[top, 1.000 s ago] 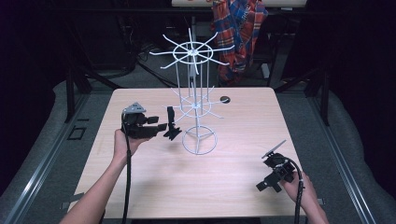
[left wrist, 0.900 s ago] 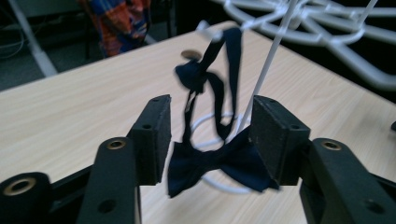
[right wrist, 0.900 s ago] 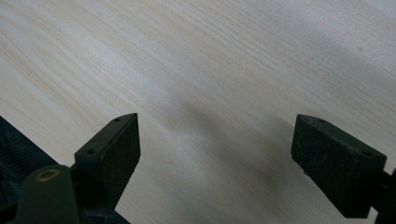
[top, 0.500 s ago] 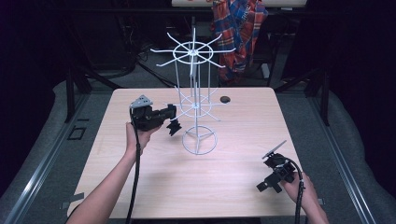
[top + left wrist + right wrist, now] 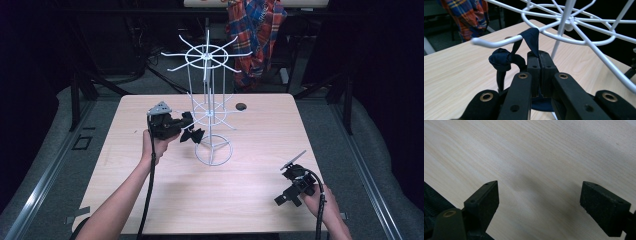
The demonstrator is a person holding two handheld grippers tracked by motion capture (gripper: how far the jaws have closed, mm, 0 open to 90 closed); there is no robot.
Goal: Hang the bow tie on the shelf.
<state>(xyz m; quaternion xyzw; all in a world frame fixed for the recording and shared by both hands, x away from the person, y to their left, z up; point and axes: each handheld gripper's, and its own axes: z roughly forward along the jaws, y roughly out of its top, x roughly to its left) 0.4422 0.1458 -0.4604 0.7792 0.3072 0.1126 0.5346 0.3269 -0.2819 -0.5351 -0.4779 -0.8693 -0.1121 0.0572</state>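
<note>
A white wire rack (image 5: 207,107) stands mid-table on a ring base. My left gripper (image 5: 186,127) is right beside its lower tier, shut on a dark navy knotted fabric strap (image 5: 193,135). In the left gripper view the strap (image 5: 502,59) loops over one upturned white wire arm (image 5: 496,43), and the jaws (image 5: 539,57) pinch its end just under the arm. My right gripper (image 5: 286,197) rests low by the table's front right corner. It is open (image 5: 539,197), with bare wood between its jaws.
The light wooden table (image 5: 150,200) has a small black disc (image 5: 241,106) near its far edge behind the rack. A plaid cloth (image 5: 255,30) hangs beyond the table. The rack's upper spokes (image 5: 205,52) spread wide above the left gripper.
My left gripper has risen and moved right toward the rack, carrying the strap onto a lower wire arm. The right gripper has stayed put.
</note>
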